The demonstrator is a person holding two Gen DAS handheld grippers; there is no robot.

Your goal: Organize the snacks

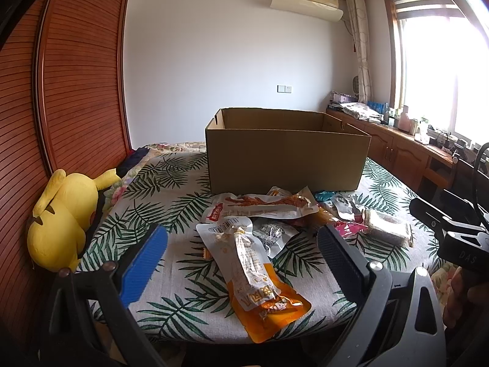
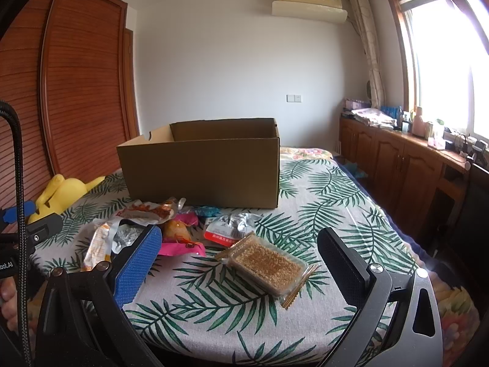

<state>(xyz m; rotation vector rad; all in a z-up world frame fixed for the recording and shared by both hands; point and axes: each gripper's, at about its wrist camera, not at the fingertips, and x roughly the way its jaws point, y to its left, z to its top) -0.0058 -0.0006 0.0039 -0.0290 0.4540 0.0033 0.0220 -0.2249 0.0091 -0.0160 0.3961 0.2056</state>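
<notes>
An open cardboard box stands on the leaf-print cloth, also in the right wrist view. A pile of snack packets lies in front of it. An orange-and-white packet lies nearest, between the fingers of my open, empty left gripper. A long packet with red print lies behind it. A clear pack of brown sesame bar lies between the fingers of my open, empty right gripper. Pink and silver packets lie beyond.
A yellow plush toy sits at the cloth's left edge by a wooden louvred wardrobe. Wooden cabinets with clutter run under the window at right. The right gripper's body shows at the left view's right edge.
</notes>
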